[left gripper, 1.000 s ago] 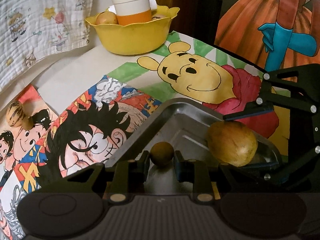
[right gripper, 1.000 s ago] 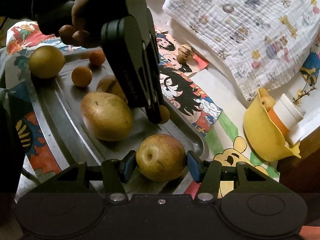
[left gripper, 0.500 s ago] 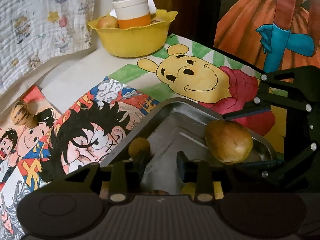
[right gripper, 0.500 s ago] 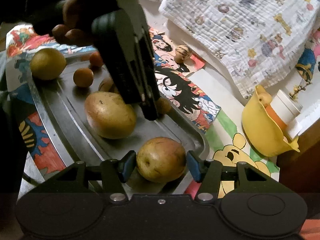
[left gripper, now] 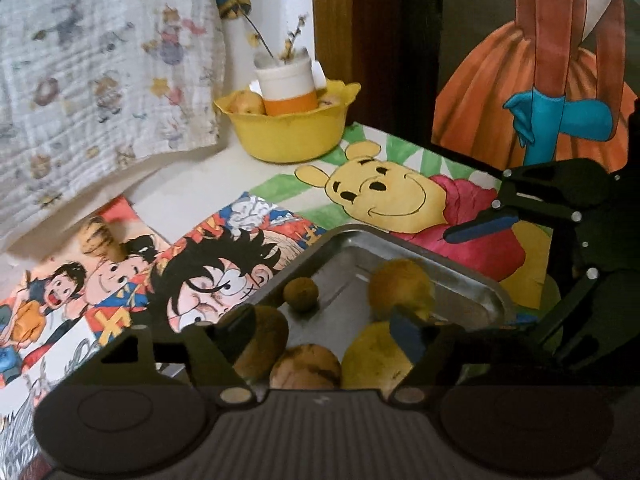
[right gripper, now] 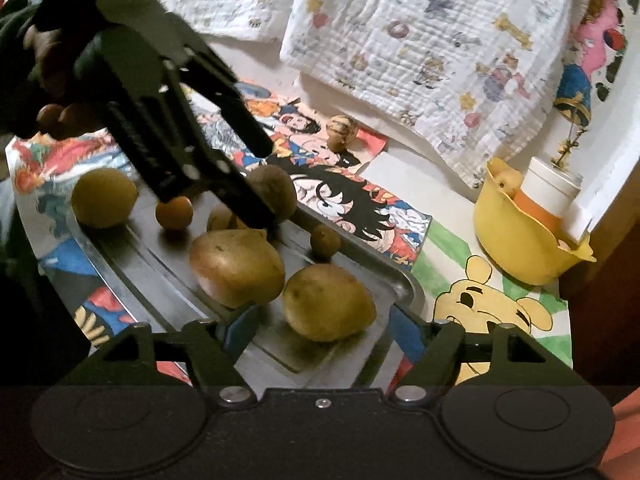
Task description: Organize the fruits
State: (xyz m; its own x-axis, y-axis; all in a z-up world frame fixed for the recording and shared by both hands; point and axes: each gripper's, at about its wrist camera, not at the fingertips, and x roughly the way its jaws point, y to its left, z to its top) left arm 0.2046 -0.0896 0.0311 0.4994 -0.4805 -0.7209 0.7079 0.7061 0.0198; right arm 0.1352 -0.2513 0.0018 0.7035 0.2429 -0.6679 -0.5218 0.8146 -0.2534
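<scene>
I read no lettering anywhere. The fruits lie loose in my steel tray (right gripper: 404,284): the russet apple (right gripper: 328,304) sits between my right tongs (right gripper: 320,330), opening and clear of it. My left tongs (left gripper: 324,330) are opening, empty, above. Cartoon posters (left gripper: 384,196) cover the bench; a yellow bowl (left gripper: 286,136) stands by the wall.

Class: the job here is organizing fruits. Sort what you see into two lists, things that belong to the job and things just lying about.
Part of the job:
metal tray
fruits in the tray
striped fruit off the tray
left gripper, jaws opening
right gripper, jaws opening

Lying about:
yellow bowl
white and orange cup
printed cloth
cartoon pictures
</scene>
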